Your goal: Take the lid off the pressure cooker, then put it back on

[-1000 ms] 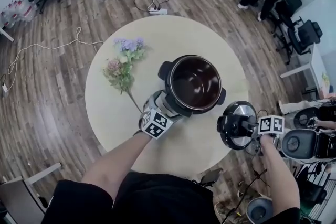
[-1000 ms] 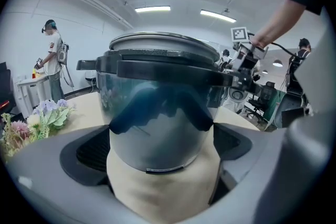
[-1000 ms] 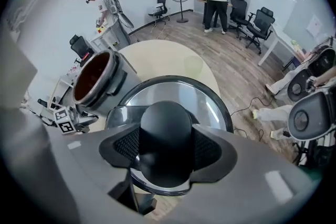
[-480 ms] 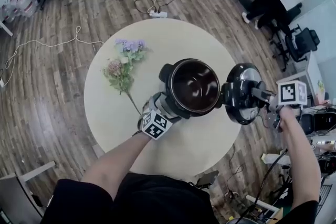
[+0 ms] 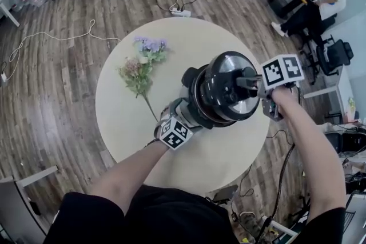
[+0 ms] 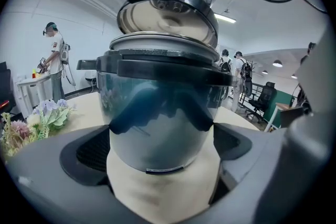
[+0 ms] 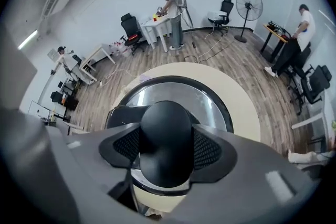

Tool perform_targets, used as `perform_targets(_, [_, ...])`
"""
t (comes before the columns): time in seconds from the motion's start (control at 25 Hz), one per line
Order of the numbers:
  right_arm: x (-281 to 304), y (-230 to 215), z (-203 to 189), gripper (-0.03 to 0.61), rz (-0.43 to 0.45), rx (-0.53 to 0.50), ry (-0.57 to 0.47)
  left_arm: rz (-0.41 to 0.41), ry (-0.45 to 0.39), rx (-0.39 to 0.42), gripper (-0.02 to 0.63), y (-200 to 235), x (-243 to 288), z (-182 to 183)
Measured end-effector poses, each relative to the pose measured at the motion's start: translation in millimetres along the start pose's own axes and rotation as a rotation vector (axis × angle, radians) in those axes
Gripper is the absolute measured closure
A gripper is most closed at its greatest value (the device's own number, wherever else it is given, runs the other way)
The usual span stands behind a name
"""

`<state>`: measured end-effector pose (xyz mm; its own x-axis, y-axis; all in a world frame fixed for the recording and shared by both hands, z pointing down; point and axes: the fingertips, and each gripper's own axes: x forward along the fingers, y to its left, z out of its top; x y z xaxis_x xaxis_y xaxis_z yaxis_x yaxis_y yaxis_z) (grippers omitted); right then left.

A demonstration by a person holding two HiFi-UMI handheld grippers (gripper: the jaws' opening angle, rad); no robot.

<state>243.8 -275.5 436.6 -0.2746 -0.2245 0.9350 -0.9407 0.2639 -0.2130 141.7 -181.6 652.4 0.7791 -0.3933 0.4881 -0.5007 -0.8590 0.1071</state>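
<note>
Between the right fingers: the black knob point(image 7: 167, 139) of the lid point(image 5: 226, 80), clenched from both sides by the ribbed pads.
Right gripper point(image 5: 247, 83): points steeply down onto the lid from above, with its marker cube just outward of the knob.
Lid: held in the air directly above the pressure cooker point(image 6: 157, 118) and below the right fingertips. It is tilted, its shiny underside faces the left gripper view, and a gap separates it from the rim, so it is not seated.
Between the left fingers: the lower steel wall of the pressure cooker. Both pads lie against it in a firm grasp.
Left gripper point(image 5: 184, 114): reaches in from the person's side, low against the pot.
Pressure cooker: upright on the round table point(image 5: 131, 123), just ahead of the left fingertips.
Flowers point(image 5: 140, 68): lying on the table, off to the outer side of the left fingers and apart from the pot.
</note>
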Motion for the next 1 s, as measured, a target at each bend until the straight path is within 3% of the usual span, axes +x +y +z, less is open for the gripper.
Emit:
perform_targets(0.4, [52.0,17.1,-7.3,0.292,-0.062,-0.137,0.139,0.0,-0.012,-0.001,0.023,-0.8,0.6,-3.2])
perform_targets(0.64, [65.2,22.0,-12.6,0.293,-0.039,-0.123,0.153,0.001,-0.019,-0.001,0.023,0.7,0.1,-5.6])
perform_targets(1.0, [75.4,27.0,-21.8,0.292,-0.087,-0.215,0.202,-0.001,-0.017,-0.003,0.023,-0.6,0.6,-1.3])
